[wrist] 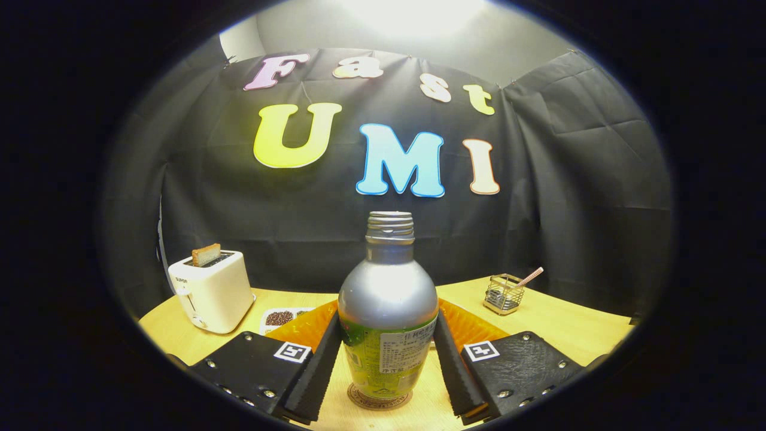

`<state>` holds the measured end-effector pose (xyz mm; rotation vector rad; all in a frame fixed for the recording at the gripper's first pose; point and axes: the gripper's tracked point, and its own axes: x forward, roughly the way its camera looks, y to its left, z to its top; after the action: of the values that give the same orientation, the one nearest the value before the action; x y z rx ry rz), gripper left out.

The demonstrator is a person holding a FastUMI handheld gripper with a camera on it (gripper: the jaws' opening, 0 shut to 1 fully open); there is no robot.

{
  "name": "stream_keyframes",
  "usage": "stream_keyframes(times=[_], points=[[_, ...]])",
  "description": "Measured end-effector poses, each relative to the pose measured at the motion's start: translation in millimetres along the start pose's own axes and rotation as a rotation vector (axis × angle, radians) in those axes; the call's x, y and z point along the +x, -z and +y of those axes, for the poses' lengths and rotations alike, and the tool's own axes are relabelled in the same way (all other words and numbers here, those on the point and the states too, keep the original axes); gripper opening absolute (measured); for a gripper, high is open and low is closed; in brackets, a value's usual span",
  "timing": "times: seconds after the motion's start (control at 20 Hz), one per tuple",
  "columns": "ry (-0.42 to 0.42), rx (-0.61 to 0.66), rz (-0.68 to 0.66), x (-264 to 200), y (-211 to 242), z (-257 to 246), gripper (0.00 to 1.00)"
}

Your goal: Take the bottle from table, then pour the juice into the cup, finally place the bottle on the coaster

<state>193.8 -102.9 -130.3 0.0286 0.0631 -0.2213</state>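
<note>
A silver bottle (388, 293) with a green label and an uncapped threaded neck stands upright on a round brown coaster (379, 400) on the wooden table (568, 329). My gripper (388, 350) has the bottle between its two black fingers (317, 371); both finger pads touch the bottle's sides just below its shoulder. Behind the bottle and the fingers lies an orange translucent thing (473, 328), mostly hidden, and I cannot tell what it is.
A white toaster (210, 292) with a slice of toast sticking out stands at the back left of the table. Beside it lies a small white dish (281, 317) with dark bits. A wire holder (504, 294) with a stick in it stands at the back right.
</note>
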Motion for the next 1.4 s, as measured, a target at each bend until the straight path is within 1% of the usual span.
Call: stream_keyframes(times=[0.15, 0.35, 0.5, 0.6, 0.9, 1.15, 1.2, 1.3, 1.35, 1.4], points=[[0.003, -0.019, 0.014, 10.6, 20.2, 1.2, 0.78], [-0.026, -0.047, 0.056, 21.4, 49.0, 11.9, 0.78], [-0.043, -0.059, 0.068, 29.3, 61.0, 18.9, 0.79], [-0.033, -0.076, 0.08, 32.8, 69.8, 15.8, 0.79], [-0.039, -0.068, 0.08, 37.9, 80.5, 15.2, 0.79], [-0.032, -0.005, 0.075, 34.0, 80.8, 7.8, 0.79], [-0.037, 0.002, 0.066, 30.2, 76.4, 5.8, 0.81], [-0.057, 0.025, 0.014, 20.9, 52.7, 5.2, 0.92], [-0.051, 0.033, -0.013, 14.0, 37.8, 0.6, 0.98], [-0.041, 0.038, -0.03, 6.3, 25.5, -5.9, 0.98]])
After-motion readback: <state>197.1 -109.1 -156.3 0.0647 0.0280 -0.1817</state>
